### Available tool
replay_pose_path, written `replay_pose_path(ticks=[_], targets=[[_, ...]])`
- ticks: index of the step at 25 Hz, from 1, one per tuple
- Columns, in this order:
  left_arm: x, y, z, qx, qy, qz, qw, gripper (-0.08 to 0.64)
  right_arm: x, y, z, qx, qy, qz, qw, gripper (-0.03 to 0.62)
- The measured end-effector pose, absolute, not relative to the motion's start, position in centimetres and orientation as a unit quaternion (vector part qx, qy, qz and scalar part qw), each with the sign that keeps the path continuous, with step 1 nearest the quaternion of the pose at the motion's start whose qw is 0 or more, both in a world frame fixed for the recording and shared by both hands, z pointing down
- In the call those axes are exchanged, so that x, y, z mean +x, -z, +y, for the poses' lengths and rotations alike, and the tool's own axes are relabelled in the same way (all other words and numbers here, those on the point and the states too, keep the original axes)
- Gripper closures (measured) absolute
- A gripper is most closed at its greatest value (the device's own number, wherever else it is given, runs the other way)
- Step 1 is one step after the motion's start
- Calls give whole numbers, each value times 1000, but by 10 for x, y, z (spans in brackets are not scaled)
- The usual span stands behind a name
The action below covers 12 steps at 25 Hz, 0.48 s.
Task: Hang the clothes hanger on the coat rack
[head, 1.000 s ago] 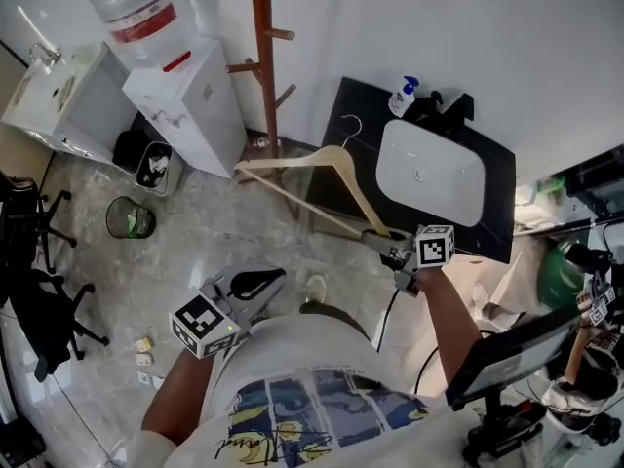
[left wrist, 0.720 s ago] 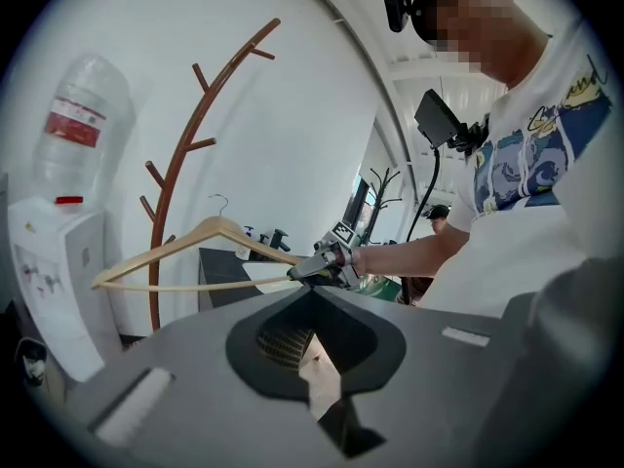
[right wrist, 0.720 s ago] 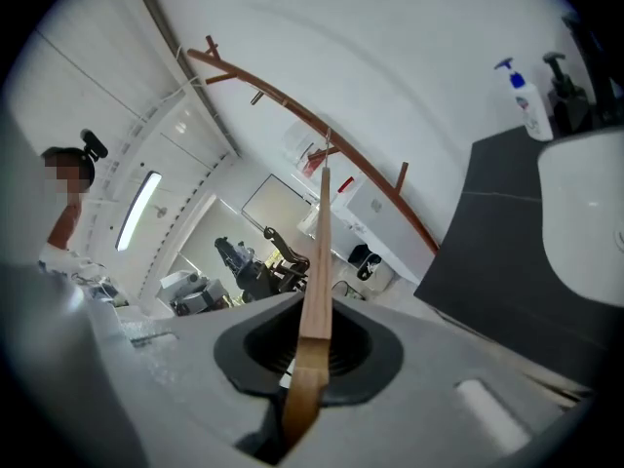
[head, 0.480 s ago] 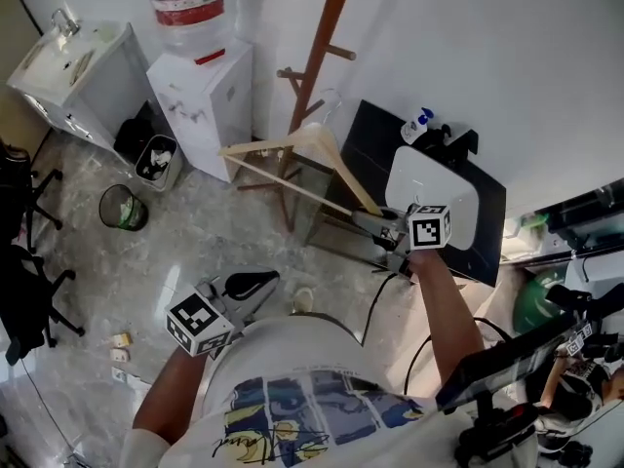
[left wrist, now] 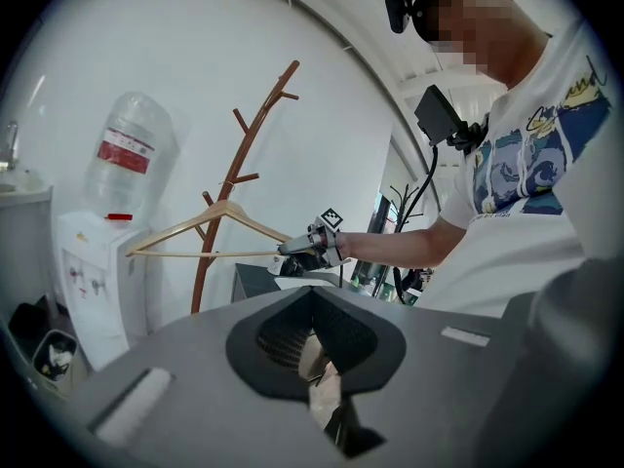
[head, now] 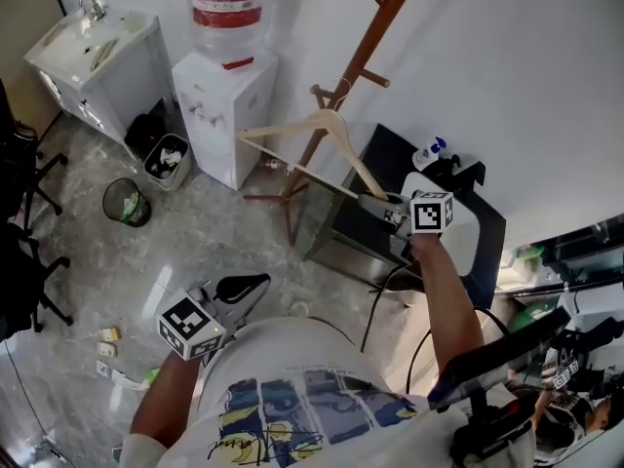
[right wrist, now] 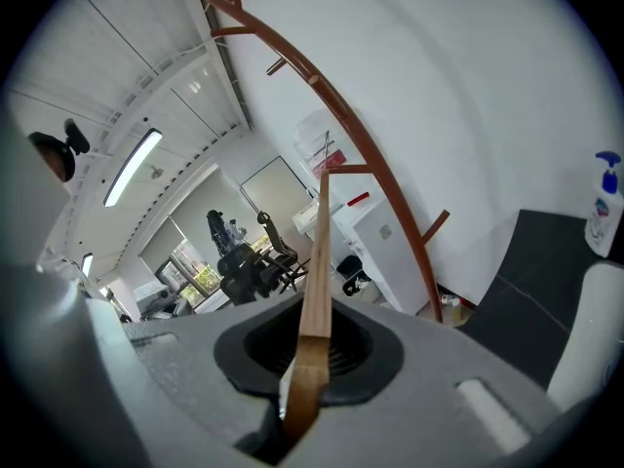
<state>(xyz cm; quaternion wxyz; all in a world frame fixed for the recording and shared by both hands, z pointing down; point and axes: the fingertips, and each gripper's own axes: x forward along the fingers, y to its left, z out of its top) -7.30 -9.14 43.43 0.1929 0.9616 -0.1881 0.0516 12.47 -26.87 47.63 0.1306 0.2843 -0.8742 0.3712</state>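
Note:
My right gripper [head: 370, 201] is shut on one arm end of a pale wooden clothes hanger [head: 312, 130], held out level in front of the brown wooden coat rack [head: 375, 37]. The hanger's hook sits close by a low peg on the rack's trunk; I cannot tell whether they touch. In the right gripper view the hanger arm [right wrist: 317, 261] runs straight out from the jaws past the rack [right wrist: 361, 135]. My left gripper [head: 252, 286] hangs low near the person's body, shut and holding nothing; its own view shows the hanger [left wrist: 210, 224] and the rack [left wrist: 229, 188].
A white water dispenser [head: 229, 105] with a large bottle stands left of the rack. A black cabinet with a white basin [head: 458, 232] and a soap bottle [head: 429, 154] lies right of it. Two waste bins [head: 127, 201] and office chairs [head: 19, 261] stand on the floor at left.
The right gripper has carried the hanger up and closer to the coat rack, rolling it. The left gripper has drifted along with the person's step forward.

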Motion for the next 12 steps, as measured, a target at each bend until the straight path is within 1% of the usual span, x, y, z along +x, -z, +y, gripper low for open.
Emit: replay_pose_path(ticks=[12], targets=[[-94, -436, -105, 953, -45, -227, 196, 557, 129, -522, -310, 303, -398, -851, 160, 558]])
